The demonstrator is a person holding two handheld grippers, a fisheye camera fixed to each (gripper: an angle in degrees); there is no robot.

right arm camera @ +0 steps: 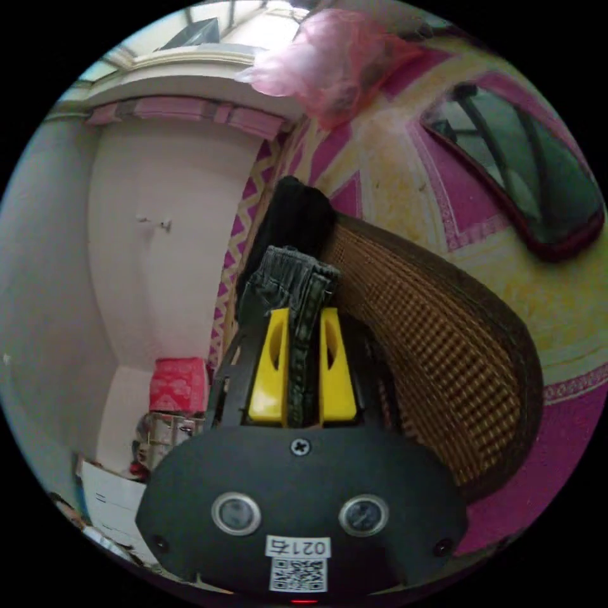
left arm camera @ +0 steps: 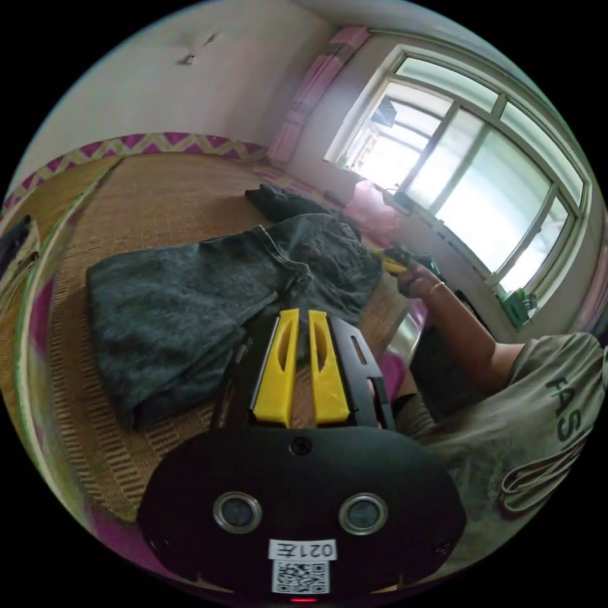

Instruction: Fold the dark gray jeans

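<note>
Left gripper view puts the left gripper (left arm camera: 303, 315) nearest, its yellow jaws pointing toward 12 o'clock with a thin gap between them; the tips reach the near edge of the dark gray jeans (left arm camera: 209, 304), but whether any cloth is nipped between them cannot be told. The jeans lie partly folded on a woven mat (left arm camera: 158, 202), the legs doubled into a thick slab toward 9 o'clock with a rounded fold edge at about 8 o'clock, the waistband end rising toward 1 o'clock. Bare mat runs open from the slab's far edge up to 11 o'clock, and a narrower strip lies free along 7 o'clock. At 3 o'clock a person's hand (left arm camera: 418, 278) holds the right gripper (left arm camera: 394, 263) at the waistband's edge. Beyond the jeans a dark garment (left arm camera: 285, 199) lies at 12 o'clock, then a pink bag (left arm camera: 373, 209) and, farthest, a window (left arm camera: 468, 183) at 2 o'clock.

Right gripper view shows the right gripper (right arm camera: 303, 313) clenched on a bunched edge of the jeans (right arm camera: 297, 278), cloth pressed between both jaws and sprouting past the tips toward 12 o'clock. The mat's dark-bound edge (right arm camera: 506, 354) curves away at 3 o'clock, with a pink patterned bed cover (right arm camera: 405, 190) past it.
</note>
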